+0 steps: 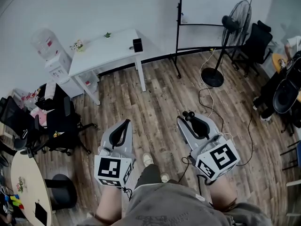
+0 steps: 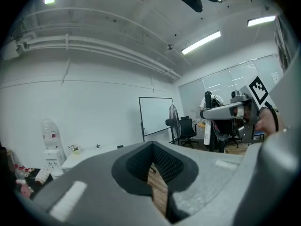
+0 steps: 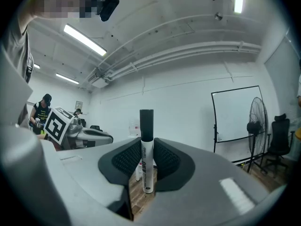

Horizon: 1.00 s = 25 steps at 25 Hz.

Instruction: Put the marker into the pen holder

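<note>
We are pinching the marker (image 3: 146,166) in the right gripper (image 3: 146,142). Its ribbed pads are pressing on the white barrel from both sides, and the black cap is sticking up above the jaw tips. In the head view the right gripper (image 1: 190,120) is pointing ahead over the wood floor (image 1: 160,98), with the marker (image 1: 187,114) showing as a dark knob at its tip.

We are holding the left gripper (image 2: 152,146) beside it, jaws pressed together at the tips with nothing between them; only floor is showing through the slit behind the pads. In the head view the left gripper (image 1: 126,123) is sitting apart from the right one, at about the same level.

Well ahead of both tools, the pen holder (image 1: 137,45) is standing near the right edge of the white table (image 1: 106,51), a small black box. A water dispenser (image 1: 55,60) is standing to the table's left, and a whiteboard (image 1: 214,6) and a standing fan (image 1: 234,20) are off to its right.
</note>
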Each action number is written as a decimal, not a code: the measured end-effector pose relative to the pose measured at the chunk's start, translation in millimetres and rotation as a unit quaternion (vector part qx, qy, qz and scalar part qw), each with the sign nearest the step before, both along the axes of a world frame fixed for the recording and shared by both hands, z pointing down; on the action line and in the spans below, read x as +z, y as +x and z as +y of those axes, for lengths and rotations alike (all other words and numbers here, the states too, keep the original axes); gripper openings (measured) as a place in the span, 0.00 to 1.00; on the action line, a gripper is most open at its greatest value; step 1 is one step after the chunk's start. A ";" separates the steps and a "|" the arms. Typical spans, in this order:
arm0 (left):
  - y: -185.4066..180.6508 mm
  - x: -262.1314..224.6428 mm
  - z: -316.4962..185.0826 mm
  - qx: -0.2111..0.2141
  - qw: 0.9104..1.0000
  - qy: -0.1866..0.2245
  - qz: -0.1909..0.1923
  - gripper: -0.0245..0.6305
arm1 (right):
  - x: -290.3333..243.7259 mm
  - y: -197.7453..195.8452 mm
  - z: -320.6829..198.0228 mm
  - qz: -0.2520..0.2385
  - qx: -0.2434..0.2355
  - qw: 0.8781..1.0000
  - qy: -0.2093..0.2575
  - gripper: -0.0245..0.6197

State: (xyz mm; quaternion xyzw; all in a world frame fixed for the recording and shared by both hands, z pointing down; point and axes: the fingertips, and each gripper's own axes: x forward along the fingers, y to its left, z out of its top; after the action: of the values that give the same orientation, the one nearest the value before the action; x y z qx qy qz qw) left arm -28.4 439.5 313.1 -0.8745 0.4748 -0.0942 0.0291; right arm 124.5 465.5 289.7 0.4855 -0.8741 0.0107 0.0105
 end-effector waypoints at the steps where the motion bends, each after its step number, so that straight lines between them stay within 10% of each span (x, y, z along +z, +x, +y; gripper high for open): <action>1: 2.0 0.4 -3.9 0.001 1.000 0.001 0.000 0.04 | 1.3 2.4 -4.1 0.001 0.001 1.000 0.000 0.20; 25: -16.2 17.9 -195.0 0.014 1.000 -0.025 0.003 0.04 | 18.6 -14.6 -196.1 0.009 0.006 0.999 -0.035 0.20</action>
State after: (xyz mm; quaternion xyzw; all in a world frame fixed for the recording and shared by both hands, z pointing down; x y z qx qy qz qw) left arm -44.6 244.5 331.0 -0.8817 0.4603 -0.1032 0.0075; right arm 109.9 269.4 308.3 0.4904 -0.8700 0.0375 0.0351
